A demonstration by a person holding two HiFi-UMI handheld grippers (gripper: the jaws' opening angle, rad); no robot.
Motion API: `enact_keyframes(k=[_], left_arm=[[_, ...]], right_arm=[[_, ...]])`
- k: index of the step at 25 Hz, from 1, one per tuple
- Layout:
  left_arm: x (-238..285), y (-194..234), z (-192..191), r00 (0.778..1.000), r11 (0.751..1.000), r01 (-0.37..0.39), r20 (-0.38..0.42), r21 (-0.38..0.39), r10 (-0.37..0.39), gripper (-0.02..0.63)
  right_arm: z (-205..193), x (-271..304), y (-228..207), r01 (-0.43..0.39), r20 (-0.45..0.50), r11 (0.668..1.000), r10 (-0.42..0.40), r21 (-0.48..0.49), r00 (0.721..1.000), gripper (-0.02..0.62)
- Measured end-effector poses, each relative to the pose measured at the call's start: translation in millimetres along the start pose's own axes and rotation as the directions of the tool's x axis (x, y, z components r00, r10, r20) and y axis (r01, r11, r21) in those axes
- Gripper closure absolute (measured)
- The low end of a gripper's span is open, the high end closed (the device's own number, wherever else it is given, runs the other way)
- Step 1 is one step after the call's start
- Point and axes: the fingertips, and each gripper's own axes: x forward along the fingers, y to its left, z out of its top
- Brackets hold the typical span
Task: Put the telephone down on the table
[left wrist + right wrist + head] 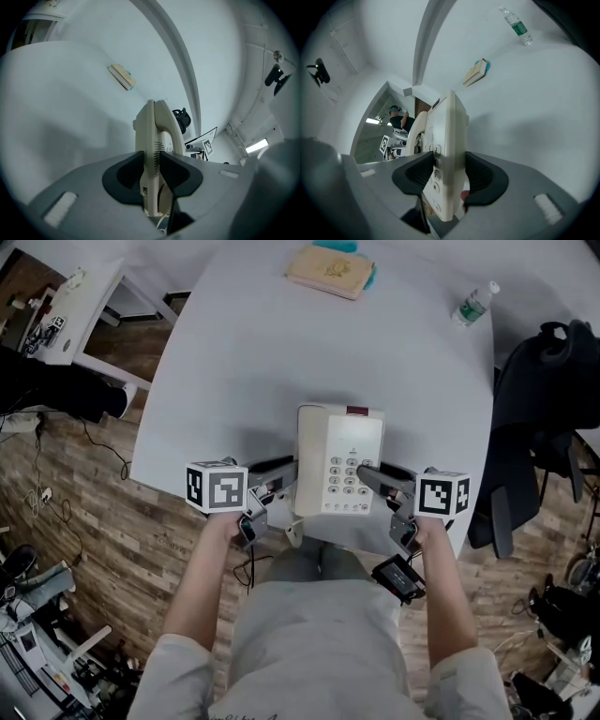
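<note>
The person wears a pale grey short-sleeved shirt (319, 643), seen below the telephone (339, 460). Left of the telephone, the left gripper (284, 476) has a white cube (217, 487) printed with black square markers. Right of it, the right gripper (367, 474) has a matching cube (442, 493) and a small black box (399, 577). Both grippers have light grey bodies with dark ribbed pads (126, 174).

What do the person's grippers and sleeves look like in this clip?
The left gripper and right gripper are grey with black claw pads, each carrying a white cube with black square markers. The person wears a light short-sleeved shirt.
</note>
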Motion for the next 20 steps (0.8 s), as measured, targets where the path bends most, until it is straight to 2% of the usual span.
enact_keyframes(k=[5, 10, 20], left_arm=[[1, -4, -6, 1.000, 1.000, 0.007, -0.013, -0.004, -0.007, 0.485], [11, 27, 15, 1.000, 1.000, -0.004, -0.014, -0.020, 0.004, 0.485], [20, 46, 14, 1.000, 0.999, -0.006, -0.029, -0.047, 0.005, 0.485]], right_arm=[[-6, -5, 0, 0.006, -0.003, 1.000, -0.006, 0.005, 1.000, 0.376], [14, 23, -18, 0.002, -0.020, 1.000, -0.002, 0.019, 1.000, 0.376], [14, 36, -33, 0.011, -0.031, 0.999, -0.010, 0.040, 0.999, 0.374]])
